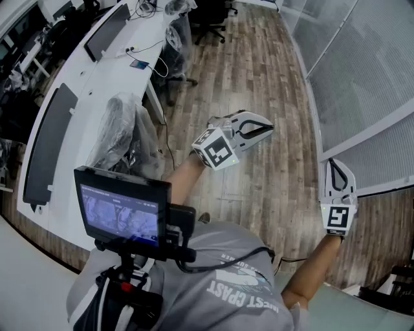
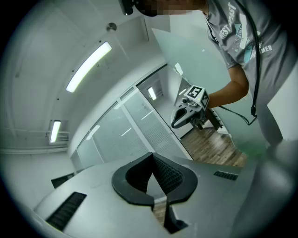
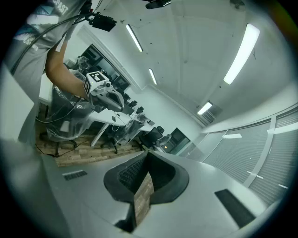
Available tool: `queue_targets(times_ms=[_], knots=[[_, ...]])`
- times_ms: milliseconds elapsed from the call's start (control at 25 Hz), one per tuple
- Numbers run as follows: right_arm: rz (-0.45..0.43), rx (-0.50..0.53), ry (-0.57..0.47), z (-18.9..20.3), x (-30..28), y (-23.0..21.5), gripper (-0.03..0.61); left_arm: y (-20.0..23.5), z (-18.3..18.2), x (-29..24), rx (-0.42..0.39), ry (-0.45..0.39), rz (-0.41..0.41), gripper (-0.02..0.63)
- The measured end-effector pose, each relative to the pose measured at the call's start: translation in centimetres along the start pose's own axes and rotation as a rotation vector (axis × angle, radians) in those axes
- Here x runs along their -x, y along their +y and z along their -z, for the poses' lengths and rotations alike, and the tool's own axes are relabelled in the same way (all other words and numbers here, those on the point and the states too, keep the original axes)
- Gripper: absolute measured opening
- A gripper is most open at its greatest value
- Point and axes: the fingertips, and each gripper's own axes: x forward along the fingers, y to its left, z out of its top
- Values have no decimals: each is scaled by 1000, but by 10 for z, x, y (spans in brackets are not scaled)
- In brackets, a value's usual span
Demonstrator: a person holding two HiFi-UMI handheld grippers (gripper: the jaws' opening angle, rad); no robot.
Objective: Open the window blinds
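The window blinds (image 1: pixel 369 71) are pale slatted panels behind glass along the right wall, above the wooden floor; they also show in the left gripper view (image 2: pixel 151 123) and the right gripper view (image 3: pixel 274 153). My left gripper (image 1: pixel 266 127) is held out level over the floor, shut, with nothing between its fingers; its own camera shows the tips (image 2: pixel 152 157) meeting. My right gripper (image 1: pixel 332 163) is nearer the blinds, its tips short of the lower panel's frame, shut and empty (image 3: pixel 148 153). Each gripper shows in the other's view: the right (image 2: pixel 173 124), the left (image 3: pixel 122 108).
A long white desk (image 1: pixel 97 77) with dark monitors (image 1: pixel 48 145) runs down the left side. Plastic-covered chairs (image 1: pixel 123 129) stand beside it, and black office chairs (image 1: pixel 210 19) at the far end. A small screen (image 1: pixel 123 210) is mounted at the person's chest.
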Motion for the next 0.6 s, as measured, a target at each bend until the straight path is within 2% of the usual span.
queue_targets(times_ms=[400,600], knots=[[-6,-9,-1,1,0,3,-6,-2,2,1,1,-1,2,2],[-11,-55,-25,2,2,6,-6,-5,2,1,5,1,7,2]])
